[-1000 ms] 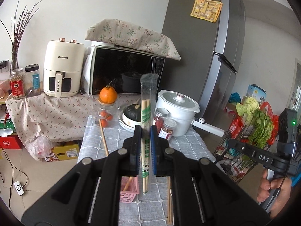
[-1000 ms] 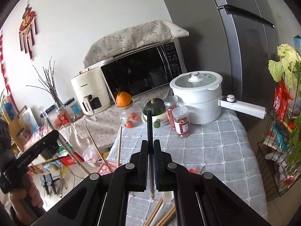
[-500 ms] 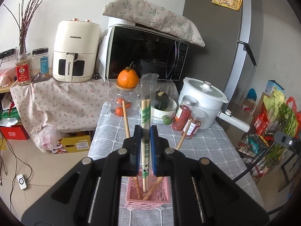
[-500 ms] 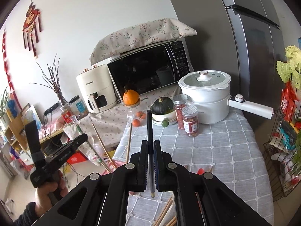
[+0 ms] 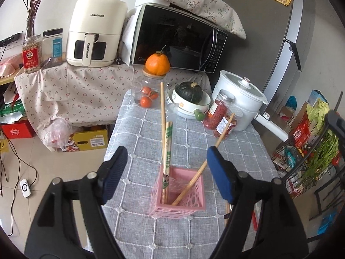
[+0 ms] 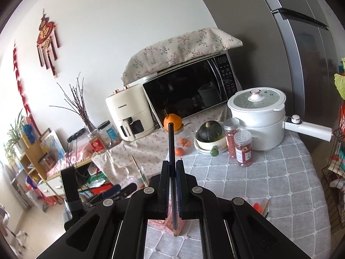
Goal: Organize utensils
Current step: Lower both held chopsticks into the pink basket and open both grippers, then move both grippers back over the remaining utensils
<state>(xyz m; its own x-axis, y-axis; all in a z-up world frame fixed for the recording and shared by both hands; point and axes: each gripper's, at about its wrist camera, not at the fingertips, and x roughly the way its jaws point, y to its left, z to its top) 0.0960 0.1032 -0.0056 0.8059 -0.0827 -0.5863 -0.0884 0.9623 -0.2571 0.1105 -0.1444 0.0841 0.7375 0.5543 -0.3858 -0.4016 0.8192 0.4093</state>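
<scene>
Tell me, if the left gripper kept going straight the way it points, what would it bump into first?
Probably the wrapped chopsticks standing in the pink basket. They sit between the left gripper's opening jaws, untouched. Depth is hard to judge, so the basket's rim might come first.

pink basket [image 6: 167, 221] mostly hidden behind tongs

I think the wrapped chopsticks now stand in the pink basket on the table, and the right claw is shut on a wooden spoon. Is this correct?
Not quite. The wrapped chopsticks do stand in the pink basket, but the right claw is shut on a dark pencil, not a wooden spoon. The right wrist view shows its sharpened tip below the pads.
</scene>
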